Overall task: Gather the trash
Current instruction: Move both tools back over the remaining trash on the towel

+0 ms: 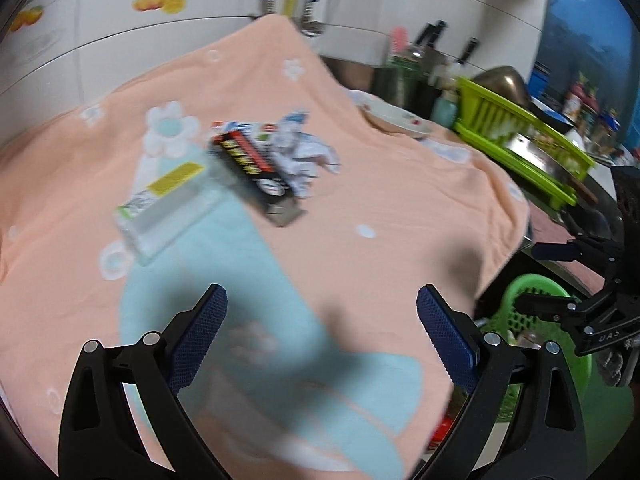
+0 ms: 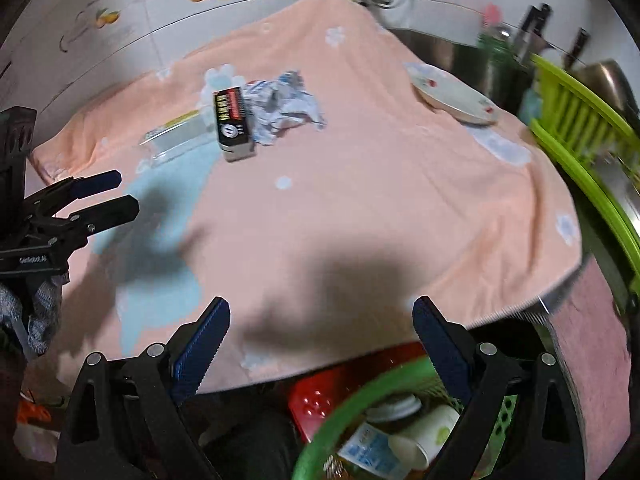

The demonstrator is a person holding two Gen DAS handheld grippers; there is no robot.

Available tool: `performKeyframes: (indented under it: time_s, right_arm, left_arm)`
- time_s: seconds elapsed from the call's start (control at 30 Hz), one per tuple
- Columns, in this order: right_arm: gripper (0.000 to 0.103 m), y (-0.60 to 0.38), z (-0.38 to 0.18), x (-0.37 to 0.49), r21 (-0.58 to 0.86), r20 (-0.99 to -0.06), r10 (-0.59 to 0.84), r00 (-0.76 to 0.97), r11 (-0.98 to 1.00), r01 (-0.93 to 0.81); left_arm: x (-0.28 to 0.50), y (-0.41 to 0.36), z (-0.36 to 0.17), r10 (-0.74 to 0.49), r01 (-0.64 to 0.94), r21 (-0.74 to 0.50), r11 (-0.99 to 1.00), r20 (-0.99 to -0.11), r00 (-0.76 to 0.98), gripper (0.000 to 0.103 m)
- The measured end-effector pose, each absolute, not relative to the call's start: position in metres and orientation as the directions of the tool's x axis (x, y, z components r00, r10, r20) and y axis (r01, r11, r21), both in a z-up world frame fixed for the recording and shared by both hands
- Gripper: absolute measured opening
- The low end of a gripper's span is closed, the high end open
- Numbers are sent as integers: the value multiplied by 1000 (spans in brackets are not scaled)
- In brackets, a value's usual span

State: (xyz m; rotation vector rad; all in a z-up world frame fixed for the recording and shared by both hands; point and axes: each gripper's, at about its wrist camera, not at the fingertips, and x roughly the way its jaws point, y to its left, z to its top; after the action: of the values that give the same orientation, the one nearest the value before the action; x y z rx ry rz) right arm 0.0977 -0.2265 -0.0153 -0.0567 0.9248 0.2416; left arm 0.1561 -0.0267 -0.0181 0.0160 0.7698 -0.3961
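While both grippers gape empty, black box [image 2: 233, 124] mid-towel [image 2: 360, 200], basket [image 2: 352, 408] below edge.

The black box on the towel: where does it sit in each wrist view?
Left wrist: black box left of centre, mid-height, tilted, touching the crumpled wrapper.
Right wrist: black box upper left, the wrapper at its right.
Shared landmark: the white plate at the towel's far right edge.
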Motion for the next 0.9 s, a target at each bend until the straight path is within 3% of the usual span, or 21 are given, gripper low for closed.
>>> performKeyframes:
  time_s: [0.73, 0.9]
  right_arm:
    - [89, -131, -1, 204, 67, -769, 296, 567, 919, -389]
    - [85, -116, -2, 229, 92, -766, 328, 553, 907, -410]
  left_arm:
    - [225, 49, -2, -183, 219, -35, 975, -685, 705, 94]
    - [241, 63, -3, -164, 206, -22, 978, -689, 706, 93]
